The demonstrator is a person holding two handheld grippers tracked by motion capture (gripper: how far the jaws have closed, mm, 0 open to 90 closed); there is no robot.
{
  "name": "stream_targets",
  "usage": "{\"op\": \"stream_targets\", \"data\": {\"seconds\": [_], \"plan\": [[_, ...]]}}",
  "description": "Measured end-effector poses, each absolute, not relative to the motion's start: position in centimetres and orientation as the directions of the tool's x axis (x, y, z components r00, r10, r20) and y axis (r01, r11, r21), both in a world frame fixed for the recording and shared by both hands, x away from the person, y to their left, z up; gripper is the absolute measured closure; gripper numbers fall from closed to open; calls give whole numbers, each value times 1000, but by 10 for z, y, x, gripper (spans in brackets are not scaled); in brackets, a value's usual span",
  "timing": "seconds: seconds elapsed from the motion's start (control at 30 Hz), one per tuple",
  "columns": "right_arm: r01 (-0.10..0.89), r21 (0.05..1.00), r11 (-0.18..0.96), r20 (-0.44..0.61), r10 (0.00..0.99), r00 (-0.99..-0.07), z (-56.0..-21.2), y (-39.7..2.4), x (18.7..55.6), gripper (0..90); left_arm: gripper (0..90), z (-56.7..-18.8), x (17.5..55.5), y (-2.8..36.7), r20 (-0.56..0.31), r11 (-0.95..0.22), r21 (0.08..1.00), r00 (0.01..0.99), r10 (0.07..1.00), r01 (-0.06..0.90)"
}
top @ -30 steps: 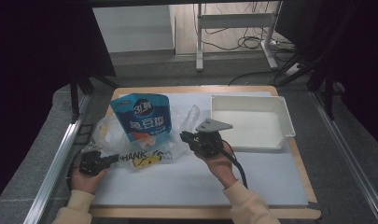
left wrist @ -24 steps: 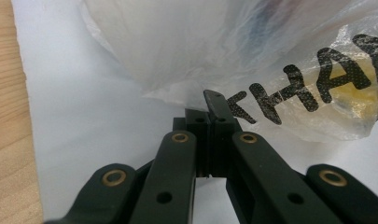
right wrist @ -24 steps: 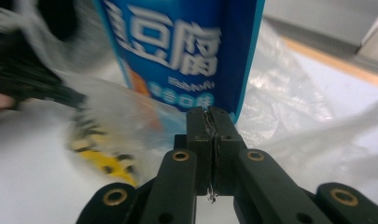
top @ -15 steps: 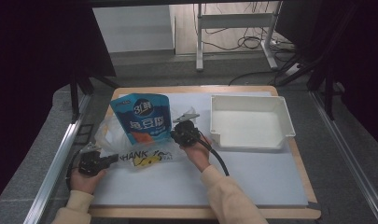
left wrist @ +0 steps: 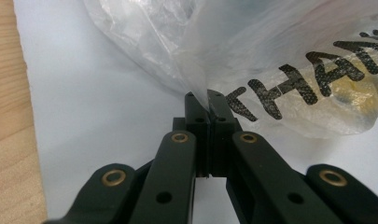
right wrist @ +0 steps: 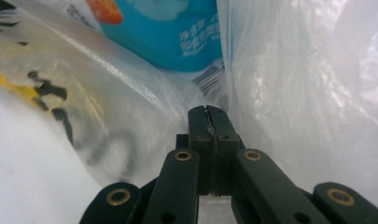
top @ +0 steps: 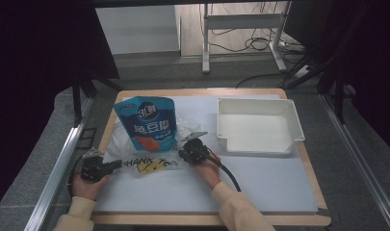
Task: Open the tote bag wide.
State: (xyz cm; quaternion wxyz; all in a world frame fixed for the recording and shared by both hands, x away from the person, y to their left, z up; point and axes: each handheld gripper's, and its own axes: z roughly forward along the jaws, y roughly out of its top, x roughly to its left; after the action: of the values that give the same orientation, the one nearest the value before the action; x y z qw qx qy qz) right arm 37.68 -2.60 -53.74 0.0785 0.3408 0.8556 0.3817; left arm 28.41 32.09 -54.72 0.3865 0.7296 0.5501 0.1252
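Two grippers, both jaws fully closed on the clear plastic bag point(top: 135, 144): left gripper point(top: 116, 165) pinches the bag's near-left edge by the "THANK" print, right gripper point(top: 182, 153) pinches film at its near-right edge. Blue pouch point(top: 149, 124) sits in the bag w/ top sticking out far side, long axis near-to-far, btwn the two grips; right gripper nearer it. White tray point(top: 293, 126) well right.

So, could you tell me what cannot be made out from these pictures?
- Blue pouch: small print is too small in the high view; in the right gripper view it is cut off by the top edge.
- Plastic bag: the black lettering's end runs off the right edge in the left gripper view, and is blurred in the right gripper view.
- Right gripper: whether film lies between the shut jaws is not clear.
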Motion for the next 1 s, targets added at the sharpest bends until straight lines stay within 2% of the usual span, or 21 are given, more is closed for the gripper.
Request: {"op": "stream_targets", "data": {"seconds": [0.3, 0.4, 0.43, 0.57, 0.63, 0.7, 0.77, 0.83, 0.93, 1.0], "plan": [[513, 711, 481, 126, 630, -767, -538, -32, 370, 885, 890, -549, 285, 318, -239, -106, 692, 364, 900, 714], [511, 713, 480, 127, 628, -767, -538, -32, 370, 885, 850, -549, 284, 319, -250, -89, 697, 359, 899, 711], [512, 713, 479, 128, 629, -767, -538, -32, 370, 885, 803, -547, 282, 320, -248, -79, 709, 353, 902, 701], [511, 714, 478, 128, 629, -767, -538, -32, 370, 885, 428, -538, 272, 325, -237, -56, 734, 333, 913, 677], [511, 714, 478, 129, 628, -767, -538, -32, 370, 885, 304, -533, 264, 329, -238, -35, 750, 319, 917, 660], [511, 714, 478, 130, 627, -768, -538, -33, 370, 885, 243, -526, 253, 335, -254, -11, 768, 321, 912, 640], [512, 714, 478, 130, 627, -768, -538, -33, 370, 885, 267, -519, 240, 336, -240, -13, 796, 335, 911, 606], [509, 715, 479, 128, 626, -769, -538, -33, 370, 885, 368, -511, 229, 332, -232, -23, 817, 365, 902, 576], [508, 715, 481, 126, 626, -770, -538, -32, 370, 885, 638, -501, 220, 321, -220, -53, 829, 412, 884, 556], [508, 714, 482, 124, 626, -769, -538, -32, 370, 885, 768, -492, 218, 307, -211, -84, 835, 457, 864, 543]]}}
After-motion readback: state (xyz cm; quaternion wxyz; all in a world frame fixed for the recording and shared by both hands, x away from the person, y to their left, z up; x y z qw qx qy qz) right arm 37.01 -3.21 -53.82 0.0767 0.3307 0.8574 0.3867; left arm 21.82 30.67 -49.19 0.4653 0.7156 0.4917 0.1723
